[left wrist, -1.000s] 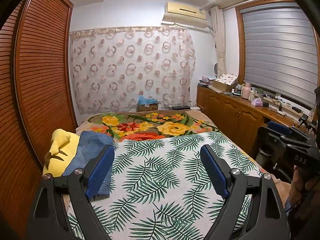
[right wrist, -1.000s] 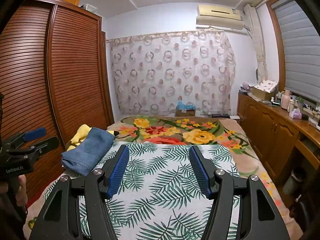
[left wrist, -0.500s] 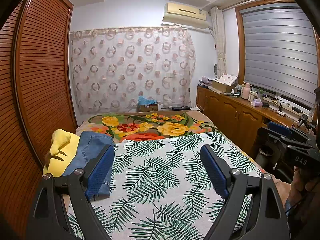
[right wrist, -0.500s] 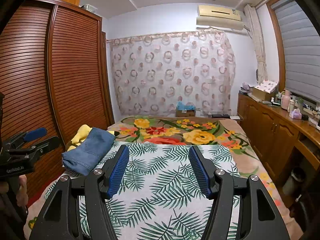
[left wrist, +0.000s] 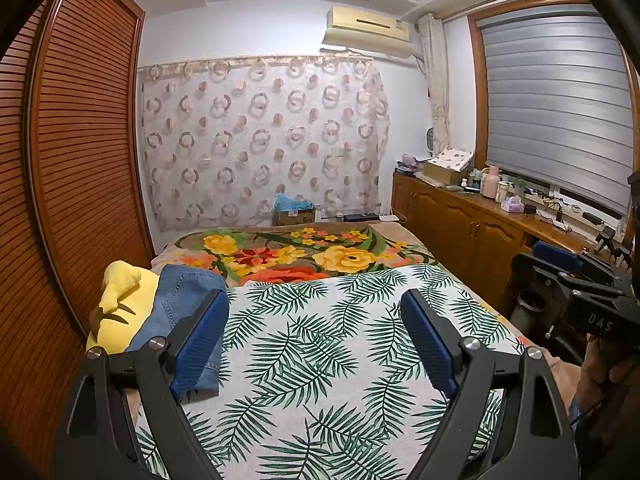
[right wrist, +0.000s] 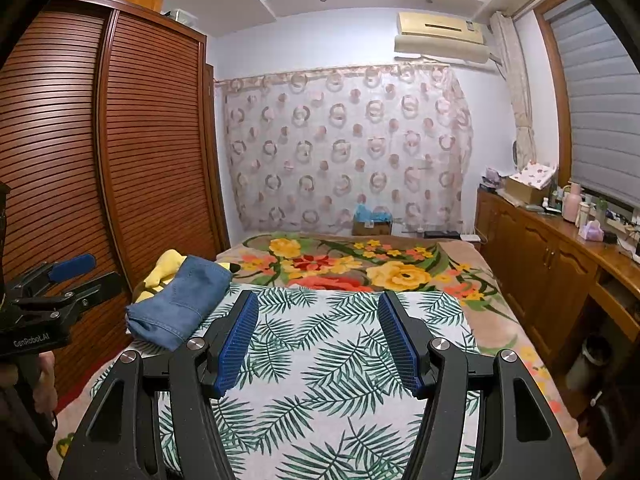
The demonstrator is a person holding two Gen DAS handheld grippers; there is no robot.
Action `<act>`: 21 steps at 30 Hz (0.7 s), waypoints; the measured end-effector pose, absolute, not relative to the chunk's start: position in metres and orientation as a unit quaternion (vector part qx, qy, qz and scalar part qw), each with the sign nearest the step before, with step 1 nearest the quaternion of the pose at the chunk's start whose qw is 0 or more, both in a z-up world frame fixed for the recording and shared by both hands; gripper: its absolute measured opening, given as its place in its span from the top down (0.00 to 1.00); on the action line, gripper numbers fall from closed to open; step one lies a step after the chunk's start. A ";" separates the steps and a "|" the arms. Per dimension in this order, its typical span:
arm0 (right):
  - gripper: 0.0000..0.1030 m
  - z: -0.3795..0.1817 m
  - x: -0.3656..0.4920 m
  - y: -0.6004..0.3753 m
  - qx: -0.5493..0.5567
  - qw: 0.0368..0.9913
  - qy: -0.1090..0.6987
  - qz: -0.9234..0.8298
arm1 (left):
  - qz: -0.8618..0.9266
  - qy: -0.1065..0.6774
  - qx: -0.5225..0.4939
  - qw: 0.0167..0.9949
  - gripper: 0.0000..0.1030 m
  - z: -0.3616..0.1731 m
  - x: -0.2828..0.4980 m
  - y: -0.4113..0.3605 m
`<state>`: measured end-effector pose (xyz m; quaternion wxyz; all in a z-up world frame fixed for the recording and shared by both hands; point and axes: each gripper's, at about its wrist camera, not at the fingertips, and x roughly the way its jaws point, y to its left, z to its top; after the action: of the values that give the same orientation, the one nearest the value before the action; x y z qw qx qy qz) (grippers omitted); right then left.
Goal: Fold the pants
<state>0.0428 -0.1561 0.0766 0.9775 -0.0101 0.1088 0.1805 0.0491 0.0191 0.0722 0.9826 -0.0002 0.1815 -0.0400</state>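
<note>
folded jeans point(right wrist: 180, 300) far left on bed point(right wrist: 344, 360), atop yellow toy point(left wrist: 120, 308). left claw point(left wrist: 316, 340) spread, empty. right claw point(right wrist: 316, 344) spread, empty, over leaf sheet.

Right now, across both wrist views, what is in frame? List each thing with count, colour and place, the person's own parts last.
folded jeans: one, blue denim, left edge of the bed, partly on the yellow item
yellow soft item: one, yellow, under and beside the jeans
leaf-print sheet: one, white with green fronds, near half of the bed
floral blanket: one, yellow, red and green, far half
wardrobe: one, brown louvred doors, left wall
curtain: one, pale with rings, far wall
air conditioner: one, cream, above the curtain
sideboard: one, brown wood, right wall, cluttered top
left hand-held gripper: black, blue pads, open, empty
right hand-held gripper: same, open, empty
</note>
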 end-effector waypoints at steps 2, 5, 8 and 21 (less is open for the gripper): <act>0.38 0.077 0.043 -0.156 -0.011 0.978 0.108 0.180 | -0.040 0.181 0.000 0.983 0.15 0.072 0.049 0.019; 0.38 0.076 0.043 -0.157 -0.010 0.977 0.109 0.181 | -0.041 0.183 0.000 0.982 0.15 0.072 0.049 0.019; 0.38 0.076 0.043 -0.156 -0.010 0.978 0.109 0.179 | -0.041 0.183 0.000 0.982 0.15 0.072 0.048 0.019; 0.38 0.075 0.043 -0.157 -0.010 0.978 0.109 0.179 | -0.041 0.184 0.000 0.982 0.15 0.072 0.048 0.019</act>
<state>0.0426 -0.1571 0.0747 0.9778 -0.0095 0.1089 0.1790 0.0479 0.0190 0.0722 0.9821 0.0000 0.1838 -0.0410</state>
